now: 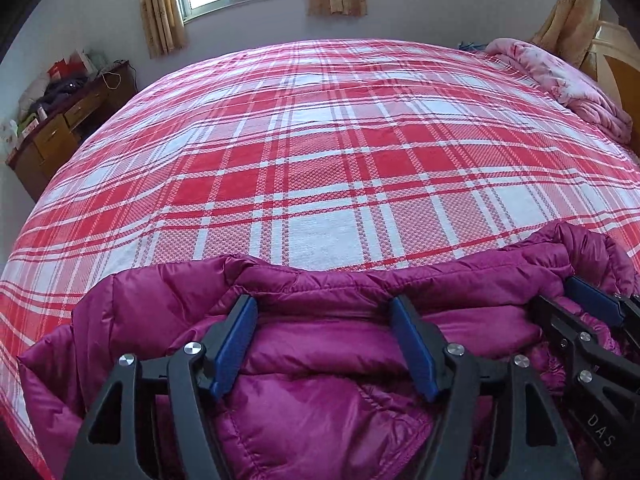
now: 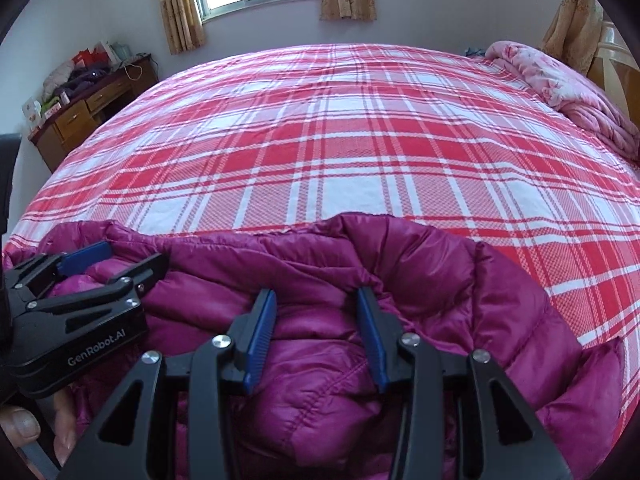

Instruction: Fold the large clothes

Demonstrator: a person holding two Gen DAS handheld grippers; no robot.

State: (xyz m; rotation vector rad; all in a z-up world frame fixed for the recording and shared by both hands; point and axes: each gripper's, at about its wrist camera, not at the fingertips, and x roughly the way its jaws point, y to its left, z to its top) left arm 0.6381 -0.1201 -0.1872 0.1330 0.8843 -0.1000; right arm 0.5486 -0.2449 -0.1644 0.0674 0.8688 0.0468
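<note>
Two tongs, left tongs (image 1: 324,304) and right tongs (image 2: 316,294), stand unclenched, pads straddling the magenta puffer jacket (image 2: 320,360) without pinching.

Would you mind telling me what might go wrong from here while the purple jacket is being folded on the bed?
1. The jacket is puffy and shiny; bunched between the right gripper pads, it may slide out.
2. The left gripper stands open around a fold, so a close may catch too many layers.
3. The two grippers sit close together, so they could knock each other.
</note>
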